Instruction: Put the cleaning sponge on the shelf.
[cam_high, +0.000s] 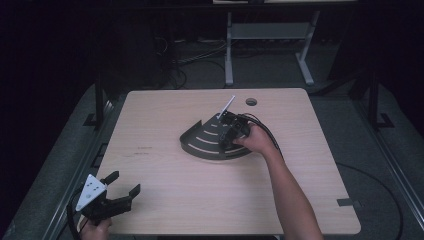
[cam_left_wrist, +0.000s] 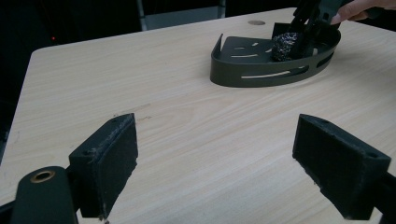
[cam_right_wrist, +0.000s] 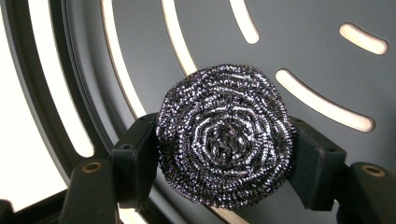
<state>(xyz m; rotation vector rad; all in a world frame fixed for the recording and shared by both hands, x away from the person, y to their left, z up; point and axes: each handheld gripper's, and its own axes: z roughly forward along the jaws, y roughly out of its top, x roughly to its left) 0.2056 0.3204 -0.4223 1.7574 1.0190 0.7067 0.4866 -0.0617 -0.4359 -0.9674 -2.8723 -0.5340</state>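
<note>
Pressed from both sides by black padded fingers (cam_right_wrist: 135, 163) of the right gripper (cam_right_wrist: 224, 163): a round coiled steel-wire scouring pad (cam_right_wrist: 225, 136), clamped between narrowly parted jaws. Just behind the pad, a dark fan-shaped slotted metal tray (cam_right_wrist: 317, 51), resting on the pale wooden table (cam_high: 165, 190). Well apart, near the table's close corner, left gripper (cam_left_wrist: 215, 168) gaping wide, fingers (cam_left_wrist: 109, 158) on nothing.
</note>
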